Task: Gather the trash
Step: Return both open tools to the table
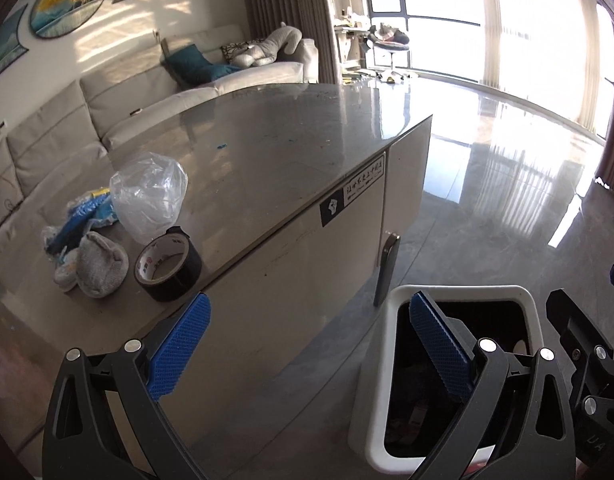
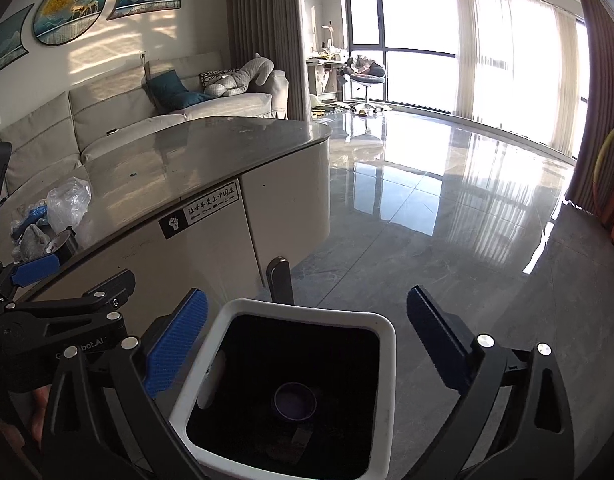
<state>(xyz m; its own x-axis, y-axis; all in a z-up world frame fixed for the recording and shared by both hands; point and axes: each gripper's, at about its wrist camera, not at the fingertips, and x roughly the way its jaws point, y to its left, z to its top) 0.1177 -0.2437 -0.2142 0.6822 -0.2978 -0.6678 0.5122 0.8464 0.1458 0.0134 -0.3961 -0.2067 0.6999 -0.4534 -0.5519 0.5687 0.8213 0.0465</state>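
Labels: a black sticker [image 2: 174,227] with a white fist symbol sits on the near face of the cabinet [image 2: 211,256], just under the countertop edge; beside it a white strip [image 2: 211,203] carries one line of Chinese characters, too small to read reliably. The body of the left gripper, seen in the right wrist view, shows partial lettering ending in "bot.AI". The tape roll [image 1: 167,264] has red and dark print on its inner core, not legible.

Edges and clearance: the grey countertop [image 1: 267,152] is bare across its far and right portions. Trash is grouped at its near left: the tape roll close to the front edge, a crumpled clear plastic bag [image 1: 149,194] just behind it, a grey sock [image 1: 101,264] to the left, and blue wrappers [image 1: 83,216] farther left. The polished floor [image 2: 447,216] to the right is open to the far windows.

Containers: a white-rimmed bin [image 2: 307,312] with a black liner stands on the floor against the cabinet front. Inside lie a round dark cup-like item [image 2: 295,400] and flat scraps.

Grippers: the left gripper [image 1: 311,344] has its jaws spread wide, nothing between them, near the counter corner. The right gripper [image 2: 307,340] is likewise spread wide and empty, above the bin opening.
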